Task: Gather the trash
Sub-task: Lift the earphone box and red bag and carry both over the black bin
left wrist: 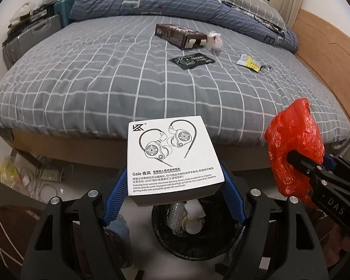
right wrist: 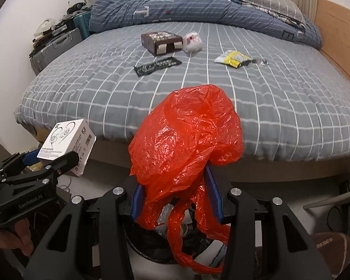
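The left gripper [left wrist: 175, 182] clenched the white earphone box [left wrist: 172, 154], the right gripper [right wrist: 175, 196] the red plastic bag [right wrist: 186, 140], both above the black bin [left wrist: 193, 233] below the fingers, ready for dropping.

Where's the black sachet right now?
The black sachet lies flat mid-bed on the checked sheet, just in front of the brown box, with the yellow wrapper to its right.

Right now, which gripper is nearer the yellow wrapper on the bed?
Right. The right gripper, holding the red bag, is on the yellow wrapper's side; the left gripper is further left.
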`<move>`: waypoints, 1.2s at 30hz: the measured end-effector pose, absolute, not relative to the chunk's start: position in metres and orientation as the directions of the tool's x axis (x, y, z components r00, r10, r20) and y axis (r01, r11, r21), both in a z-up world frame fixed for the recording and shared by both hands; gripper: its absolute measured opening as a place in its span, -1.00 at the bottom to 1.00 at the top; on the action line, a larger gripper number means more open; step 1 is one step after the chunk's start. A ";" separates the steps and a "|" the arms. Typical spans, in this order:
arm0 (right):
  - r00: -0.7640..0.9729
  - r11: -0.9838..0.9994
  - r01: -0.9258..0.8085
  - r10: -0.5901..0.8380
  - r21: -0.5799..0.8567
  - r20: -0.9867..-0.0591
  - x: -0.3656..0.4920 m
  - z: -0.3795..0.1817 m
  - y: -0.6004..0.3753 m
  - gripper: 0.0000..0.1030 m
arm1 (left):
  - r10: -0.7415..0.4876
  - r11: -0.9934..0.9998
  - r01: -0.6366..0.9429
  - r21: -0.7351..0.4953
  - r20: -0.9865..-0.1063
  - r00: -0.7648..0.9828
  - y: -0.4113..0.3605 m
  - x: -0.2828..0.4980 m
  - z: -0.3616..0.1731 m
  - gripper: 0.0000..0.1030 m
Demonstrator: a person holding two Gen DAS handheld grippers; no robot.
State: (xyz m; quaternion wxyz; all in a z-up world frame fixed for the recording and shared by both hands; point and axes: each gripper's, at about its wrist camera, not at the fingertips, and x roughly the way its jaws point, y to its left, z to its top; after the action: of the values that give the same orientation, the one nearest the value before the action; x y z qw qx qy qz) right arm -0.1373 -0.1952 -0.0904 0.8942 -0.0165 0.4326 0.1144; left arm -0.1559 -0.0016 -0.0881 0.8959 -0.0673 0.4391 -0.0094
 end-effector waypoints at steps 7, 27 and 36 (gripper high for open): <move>0.555 0.975 -0.216 0.173 0.060 -0.813 -0.146 -0.109 -0.196 -0.15 | -0.089 0.989 -0.047 -0.140 -0.822 0.563 0.001 -0.172 -0.109 0.40; 0.330 0.969 -0.232 0.166 0.091 -0.929 -0.101 -0.212 -0.177 -0.14 | -0.080 0.993 -0.053 -0.108 -0.922 0.380 0.005 -0.125 -0.200 0.40; 0.248 0.962 -0.260 0.150 0.084 -0.957 -0.093 -0.250 -0.165 -0.09 | -0.075 0.992 -0.070 -0.104 -0.939 0.335 0.011 -0.116 -0.222 0.40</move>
State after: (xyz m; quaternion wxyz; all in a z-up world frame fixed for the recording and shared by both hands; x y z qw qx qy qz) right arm -0.0930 -0.1652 -0.2498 0.7886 -0.0457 0.5992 0.1300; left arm -0.1163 0.0106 -0.2221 0.8147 -0.0628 0.5765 -0.0015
